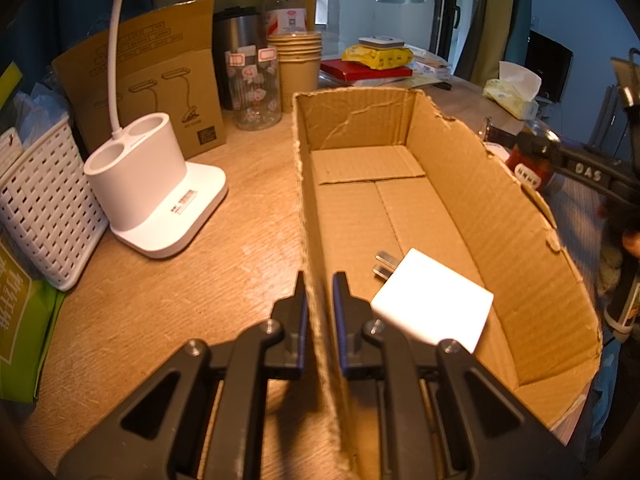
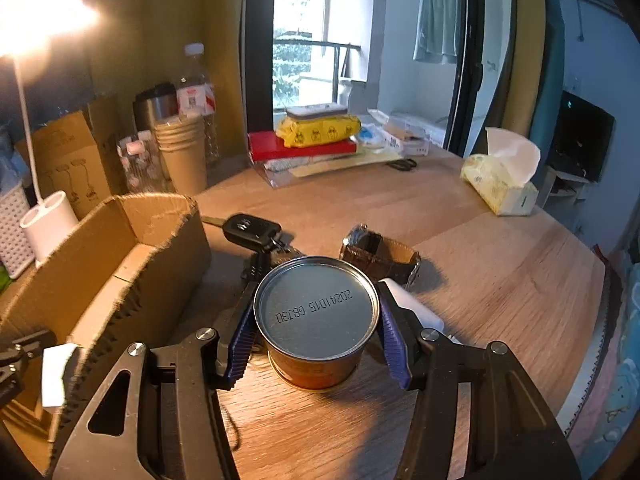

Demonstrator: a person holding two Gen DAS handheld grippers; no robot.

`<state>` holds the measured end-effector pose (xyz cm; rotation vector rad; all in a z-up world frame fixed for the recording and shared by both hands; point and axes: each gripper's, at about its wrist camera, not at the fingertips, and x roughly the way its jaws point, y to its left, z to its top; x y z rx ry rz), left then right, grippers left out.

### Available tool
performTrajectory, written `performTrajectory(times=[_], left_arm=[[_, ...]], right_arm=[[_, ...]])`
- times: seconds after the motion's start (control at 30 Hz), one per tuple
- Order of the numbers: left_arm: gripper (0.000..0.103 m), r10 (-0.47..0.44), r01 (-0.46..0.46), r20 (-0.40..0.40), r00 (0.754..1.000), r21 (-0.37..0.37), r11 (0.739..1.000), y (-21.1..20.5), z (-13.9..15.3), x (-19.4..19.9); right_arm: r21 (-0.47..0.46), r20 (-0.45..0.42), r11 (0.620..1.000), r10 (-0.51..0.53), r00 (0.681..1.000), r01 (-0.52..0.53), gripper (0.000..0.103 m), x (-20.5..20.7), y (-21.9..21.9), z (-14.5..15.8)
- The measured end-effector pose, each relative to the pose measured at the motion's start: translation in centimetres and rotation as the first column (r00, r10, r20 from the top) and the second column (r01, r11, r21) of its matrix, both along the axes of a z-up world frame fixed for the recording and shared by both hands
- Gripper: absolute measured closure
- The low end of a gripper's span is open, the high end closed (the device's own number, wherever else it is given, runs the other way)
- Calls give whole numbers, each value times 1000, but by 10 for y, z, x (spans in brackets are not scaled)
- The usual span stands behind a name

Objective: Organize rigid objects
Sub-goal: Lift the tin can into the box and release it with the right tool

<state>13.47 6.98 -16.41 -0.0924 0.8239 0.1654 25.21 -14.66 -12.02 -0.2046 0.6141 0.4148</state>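
So the right gripper has its blue ribbed pads sitting on either side of a short round metal can with an orange label and a date code stamped on its flat top. The pads look to be pressing against the can's sides, so I'd call that a grip. The can stands upright on the light wooden tabletop, dead centre between the fingers.

Just behind the can there's a wristwatch with a brown leather strap lying on its side, and to the left of that a black car key fob. Something white pokes out behind the right finger, can't tell what it is. Further back, well apart, is a pale yellow tissue pack with a tissue sticking up.

The left gripper is clamped tight on the left wall of the open brown cardboard box, one finger outside, one inside. Inside the box, right beside the inner finger, lies a white square plug-in charger with its two prongs pointing toward the far end. The rest of the box floor is bare cardboard.

Left of the box there's a white desk lamp base with two round holders, then a white woven plastic basket. Behind them, a stack of tan paper cups and a clear patterned glass jar.
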Motion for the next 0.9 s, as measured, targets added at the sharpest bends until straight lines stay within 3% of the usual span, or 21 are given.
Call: performTrajectory(times=[0.4, 0.9], left_arm=[[91, 0, 0, 0, 1000, 0, 1000, 0, 0, 0], [91, 0, 0, 0, 1000, 0, 1000, 0, 0, 0]], right_arm=[[90, 73, 987, 126, 989, -132, 45, -46, 18, 50], [87, 130, 943, 307, 943, -320, 45, -91, 63, 67]])
